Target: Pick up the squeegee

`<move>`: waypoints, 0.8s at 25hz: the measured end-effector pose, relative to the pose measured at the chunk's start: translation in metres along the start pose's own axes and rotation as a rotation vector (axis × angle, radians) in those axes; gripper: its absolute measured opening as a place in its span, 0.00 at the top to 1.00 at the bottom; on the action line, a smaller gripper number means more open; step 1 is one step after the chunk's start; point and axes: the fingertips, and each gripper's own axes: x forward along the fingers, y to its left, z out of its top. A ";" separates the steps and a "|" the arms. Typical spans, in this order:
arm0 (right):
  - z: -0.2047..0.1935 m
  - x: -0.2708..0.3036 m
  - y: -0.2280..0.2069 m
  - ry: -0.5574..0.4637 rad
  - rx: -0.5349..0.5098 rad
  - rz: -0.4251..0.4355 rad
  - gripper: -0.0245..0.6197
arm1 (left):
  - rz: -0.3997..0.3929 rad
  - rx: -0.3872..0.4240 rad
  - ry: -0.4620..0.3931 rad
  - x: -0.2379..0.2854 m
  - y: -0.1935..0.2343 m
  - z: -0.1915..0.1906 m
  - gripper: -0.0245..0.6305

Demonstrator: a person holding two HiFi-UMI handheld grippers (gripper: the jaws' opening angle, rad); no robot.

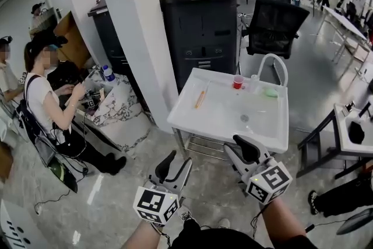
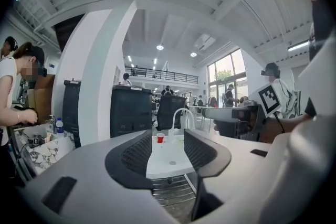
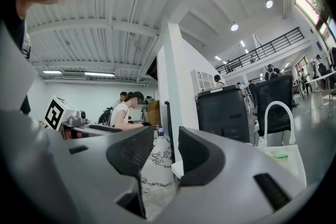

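A slim tan stick-like tool [image 1: 200,99], possibly the squeegee, lies on the left part of the white sink table [image 1: 192,125]. Also on the table are a red cup [image 1: 238,82], a green sponge [image 1: 271,92] and a white arched faucet [image 1: 274,64]. My left gripper [image 1: 178,161] hovers short of the table's near left corner, open and empty. The right gripper [image 1: 240,147] reaches the near edge, also open and empty. In the left gripper view, the table [image 2: 168,162] and red cup [image 2: 160,137] show between the open jaws [image 2: 168,152]. In the right gripper view, the open gripper [image 3: 165,152] points left of the table [image 3: 286,157].
A black cabinet [image 1: 201,26] stands behind the table beside a white pillar [image 1: 140,38]. A seated person [image 1: 52,108] works at a marble-patterned table [image 1: 116,108] to the left. A black chair [image 1: 274,23] stands at the back right and another white table [image 1: 352,131] at the right.
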 end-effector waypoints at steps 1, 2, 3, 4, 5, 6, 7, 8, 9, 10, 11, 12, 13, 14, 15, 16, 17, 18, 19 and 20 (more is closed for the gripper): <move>0.000 0.007 0.001 0.002 -0.001 -0.004 0.71 | -0.003 0.001 0.000 0.000 0.007 0.000 0.66; 0.000 0.014 0.003 0.003 -0.001 -0.009 0.71 | -0.006 0.002 0.001 0.001 0.015 0.000 0.65; 0.000 0.021 0.004 0.005 0.000 -0.013 0.71 | -0.007 0.001 0.002 0.001 0.023 0.000 0.65; 0.000 0.028 0.006 0.005 0.001 -0.018 0.71 | -0.008 0.000 0.003 0.001 0.032 0.001 0.65; 0.000 0.035 0.007 0.005 0.003 -0.022 0.71 | -0.009 -0.002 0.005 0.002 0.040 0.000 0.65; 0.000 0.042 0.008 0.004 0.005 -0.028 0.71 | -0.011 -0.005 0.005 0.003 0.047 0.000 0.64; -0.001 0.048 0.008 0.004 0.006 -0.034 0.71 | -0.014 -0.007 0.005 0.004 0.054 -0.001 0.64; -0.002 0.054 0.009 0.005 0.006 -0.040 0.71 | -0.018 -0.009 0.004 0.006 0.061 -0.002 0.64; -0.003 0.061 0.008 0.005 0.006 -0.047 0.71 | -0.022 -0.011 0.004 0.007 0.068 -0.003 0.64; -0.004 0.068 0.008 0.006 0.006 -0.055 0.71 | -0.027 -0.014 0.004 0.009 0.076 -0.004 0.64; -0.005 0.075 0.008 0.006 0.007 -0.062 0.71 | -0.031 -0.016 0.004 0.010 0.084 -0.005 0.64; -0.006 0.082 0.009 0.006 0.009 -0.070 0.71 | -0.036 -0.017 0.005 0.012 0.092 -0.005 0.64; -0.006 0.089 0.009 0.004 0.011 -0.078 0.71 | -0.040 -0.018 0.006 0.013 0.100 -0.006 0.64; -0.007 0.096 0.010 0.003 0.012 -0.085 0.71 | -0.044 -0.019 0.008 0.015 0.108 -0.007 0.64; -0.007 0.102 0.010 0.002 0.013 -0.093 0.71 | -0.049 -0.019 0.011 0.016 0.115 -0.008 0.63; -0.007 0.108 0.011 0.002 0.013 -0.100 0.71 | -0.053 -0.019 0.013 0.017 0.122 -0.008 0.63; -0.008 0.114 0.011 0.002 0.012 -0.106 0.71 | -0.058 -0.019 0.014 0.018 0.129 -0.008 0.63; -0.008 0.119 0.012 0.002 0.011 -0.112 0.71 | -0.063 -0.019 0.015 0.019 0.134 -0.008 0.63; -0.008 0.123 0.013 0.002 0.009 -0.118 0.71 | -0.068 -0.019 0.015 0.020 0.140 -0.009 0.63; -0.009 0.127 0.013 0.002 0.007 -0.123 0.71 | -0.073 -0.019 0.015 0.021 0.144 -0.009 0.63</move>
